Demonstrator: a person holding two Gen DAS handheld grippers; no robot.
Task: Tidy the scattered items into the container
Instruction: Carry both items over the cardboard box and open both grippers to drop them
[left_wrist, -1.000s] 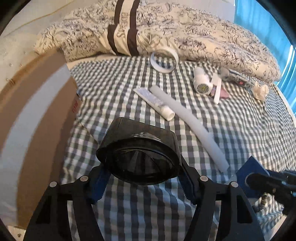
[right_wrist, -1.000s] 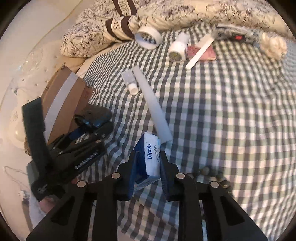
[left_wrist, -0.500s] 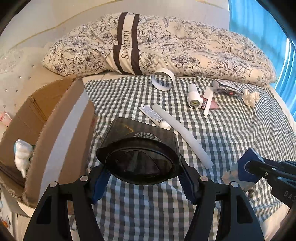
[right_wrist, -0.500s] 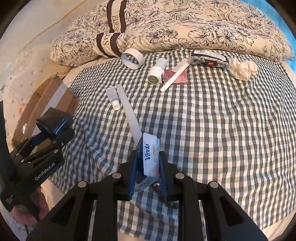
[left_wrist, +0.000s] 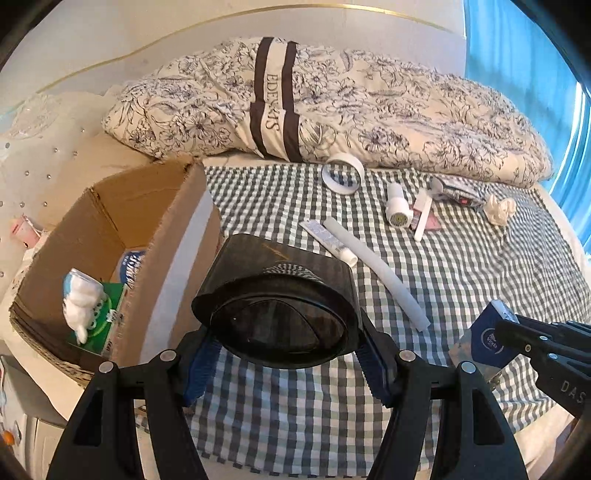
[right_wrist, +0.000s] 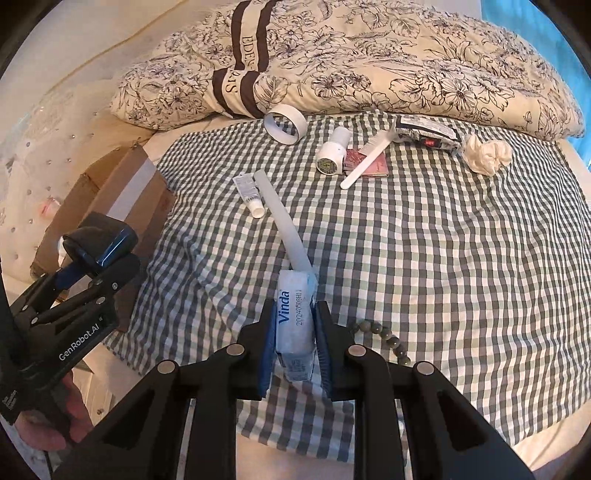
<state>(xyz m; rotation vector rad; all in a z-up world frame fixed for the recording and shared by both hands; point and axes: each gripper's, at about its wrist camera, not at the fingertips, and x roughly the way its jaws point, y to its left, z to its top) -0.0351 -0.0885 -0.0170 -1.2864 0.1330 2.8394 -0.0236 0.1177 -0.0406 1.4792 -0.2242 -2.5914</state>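
Two fingers (right_wrist: 320, 345) clamp tissue pack (right_wrist: 295, 328) — long axis pointing away.

light: soft daylight, blue-tinted at right | shadows: faint | focus: sharp | edges: fisheye-bent, black corners

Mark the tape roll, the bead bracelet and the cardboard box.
tape roll (right_wrist: 285, 123): right wrist view, on its white outer band.
bead bracelet (right_wrist: 384, 334): right wrist view, a middle bead.
cardboard box (left_wrist: 173, 266): left wrist view, near side wall.
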